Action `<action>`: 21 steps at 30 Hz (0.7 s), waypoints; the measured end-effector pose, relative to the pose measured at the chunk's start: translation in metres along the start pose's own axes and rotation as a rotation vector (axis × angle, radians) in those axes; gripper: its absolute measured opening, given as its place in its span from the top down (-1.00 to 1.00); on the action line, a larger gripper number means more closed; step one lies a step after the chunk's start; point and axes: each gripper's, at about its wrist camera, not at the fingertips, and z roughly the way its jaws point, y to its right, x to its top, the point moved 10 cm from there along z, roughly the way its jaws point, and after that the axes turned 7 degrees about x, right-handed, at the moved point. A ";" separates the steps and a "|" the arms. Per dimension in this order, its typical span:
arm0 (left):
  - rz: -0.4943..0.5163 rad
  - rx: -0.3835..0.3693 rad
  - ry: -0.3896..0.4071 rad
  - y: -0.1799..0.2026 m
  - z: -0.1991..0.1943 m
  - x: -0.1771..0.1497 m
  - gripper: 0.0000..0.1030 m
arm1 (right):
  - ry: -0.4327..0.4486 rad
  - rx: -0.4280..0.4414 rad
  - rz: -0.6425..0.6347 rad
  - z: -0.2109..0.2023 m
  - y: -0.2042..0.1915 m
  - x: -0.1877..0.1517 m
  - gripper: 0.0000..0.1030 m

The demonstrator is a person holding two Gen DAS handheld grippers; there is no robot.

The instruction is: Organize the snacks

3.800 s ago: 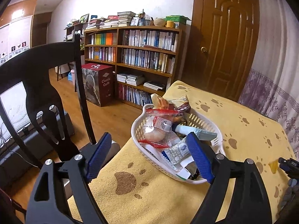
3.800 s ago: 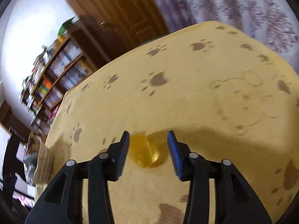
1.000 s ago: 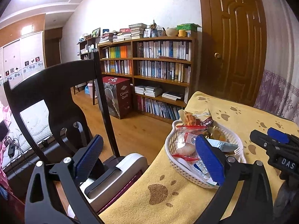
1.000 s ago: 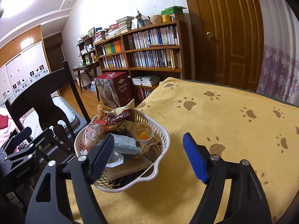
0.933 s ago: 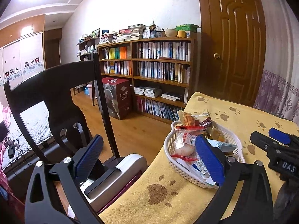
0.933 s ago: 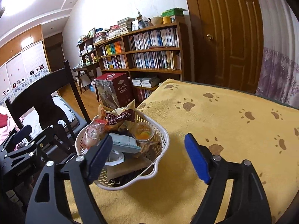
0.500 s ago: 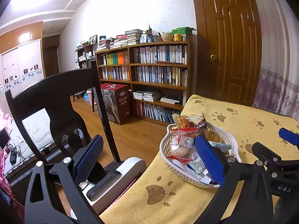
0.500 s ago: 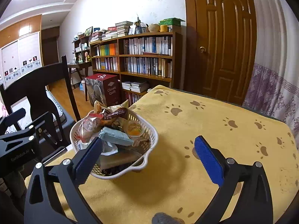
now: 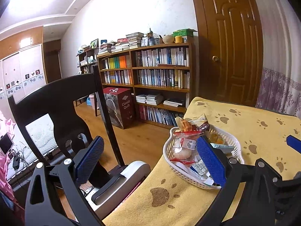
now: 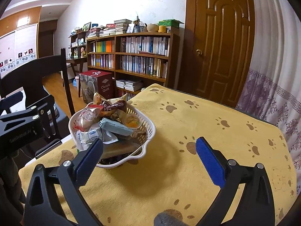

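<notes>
You held the left gripper (image 9: 148, 158) and right gripper (image 10: 148, 159) spread wide and empty, back from the snack-filled basket (image 10: 150, 130) near the table's (image 10: 216, 128) left edge, apparently done.

Right of the heaped basket (image 10: 148, 131) the yellow cloth (image 10: 216, 131) lies bare and open; left of it a dark chair (image 9: 62, 101) crowds the table's edge.

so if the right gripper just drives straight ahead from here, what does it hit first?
Probably nothing at once. The right gripper is open and points over bare yellow cloth, just right of the white basket. Its left finger overlaps the basket's near rim in the picture, so that could clip first; depth is unclear.
</notes>
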 end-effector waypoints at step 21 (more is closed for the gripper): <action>0.091 0.087 0.018 -0.008 0.008 -0.001 -0.94 | 0.005 -0.032 -0.058 -0.004 -0.016 -0.004 -0.90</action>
